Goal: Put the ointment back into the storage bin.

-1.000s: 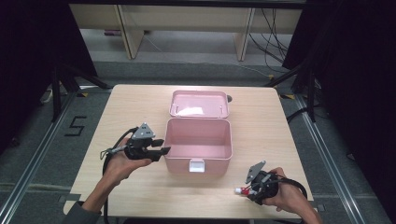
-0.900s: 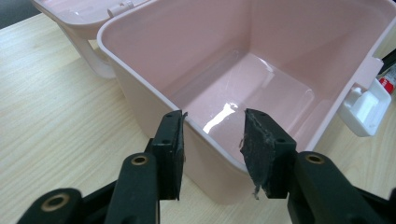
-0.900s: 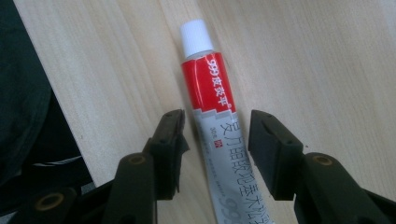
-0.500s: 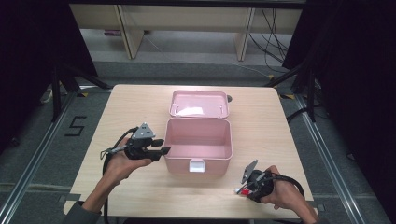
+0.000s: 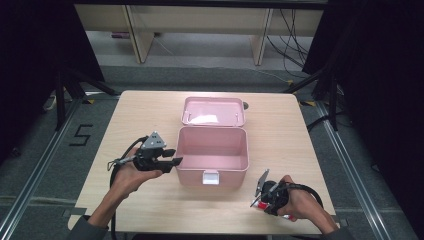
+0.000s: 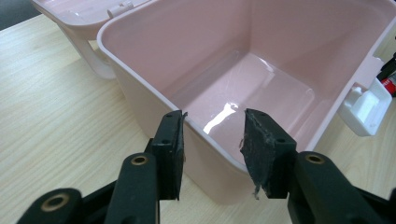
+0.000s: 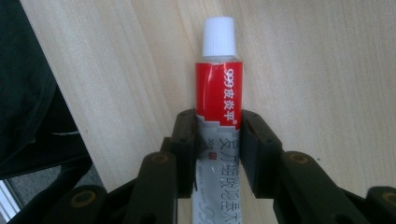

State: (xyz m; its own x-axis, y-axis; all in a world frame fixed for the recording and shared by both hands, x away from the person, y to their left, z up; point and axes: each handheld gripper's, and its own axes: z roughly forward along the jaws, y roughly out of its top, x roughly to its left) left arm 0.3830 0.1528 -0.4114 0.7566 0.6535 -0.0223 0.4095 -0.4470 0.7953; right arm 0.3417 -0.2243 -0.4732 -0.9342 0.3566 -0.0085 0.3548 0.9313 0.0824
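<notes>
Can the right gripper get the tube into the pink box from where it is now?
Probably yes. The right gripper is shut on the tube near the table's front edge, the pink box stands open and looks empty, and the left gripper sits at the box's left wall, off that path.

Parted gripper [image 6: 212, 140] jaws astride the near wall of the empty pink box [image 6: 243, 74].

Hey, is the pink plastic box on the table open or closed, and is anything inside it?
Open and empty: the pink plastic box has its lid folded back flat, its bare floor shining.
</notes>
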